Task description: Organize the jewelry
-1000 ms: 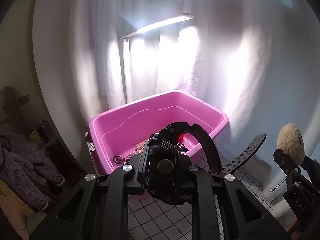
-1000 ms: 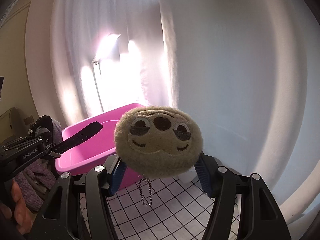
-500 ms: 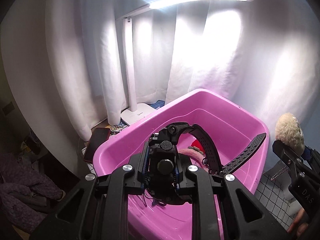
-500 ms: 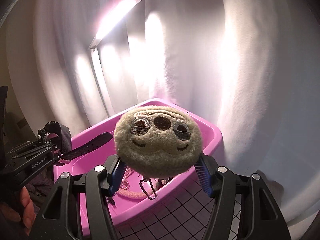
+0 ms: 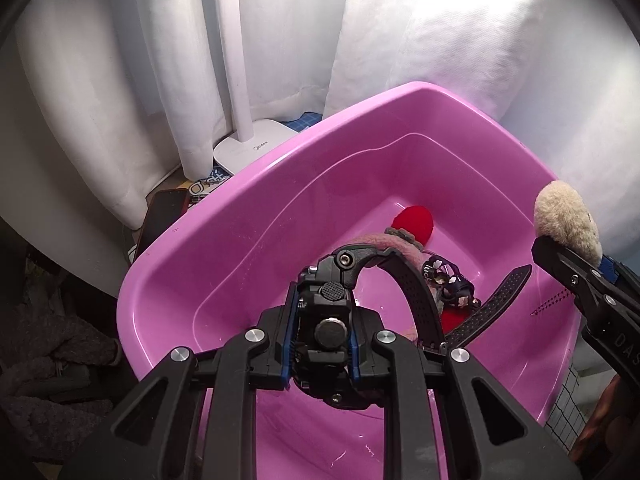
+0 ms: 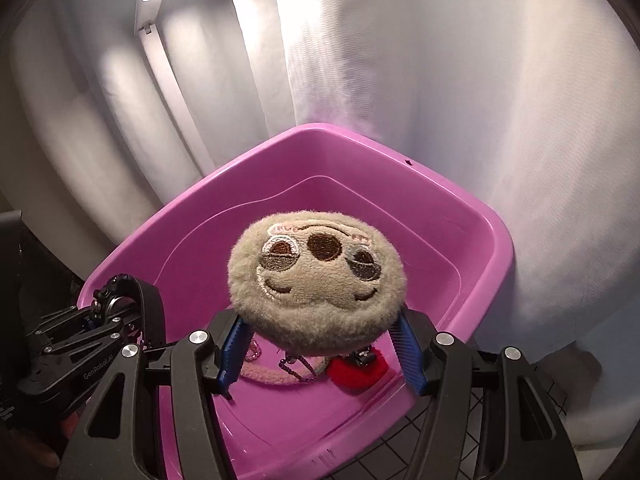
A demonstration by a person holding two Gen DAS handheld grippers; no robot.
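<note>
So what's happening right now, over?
Left gripper shut on black watch. Right gripper shut on plush charm. Both over pink tub. Nothing blocking.

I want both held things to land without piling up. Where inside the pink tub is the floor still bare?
The pink tub has bare floor along its far wall and down the side nearest the white lamp base. The near corner under the black watch also looks bare. It is crowded around the red pompom, pink fuzzy band and small charms, below the plush sloth face.

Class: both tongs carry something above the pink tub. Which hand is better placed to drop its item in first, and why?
Probably left: its tongs hold the black watch well inside the pink tub, while the right tongs hold the plush sloth charm nearer the rim.
</note>
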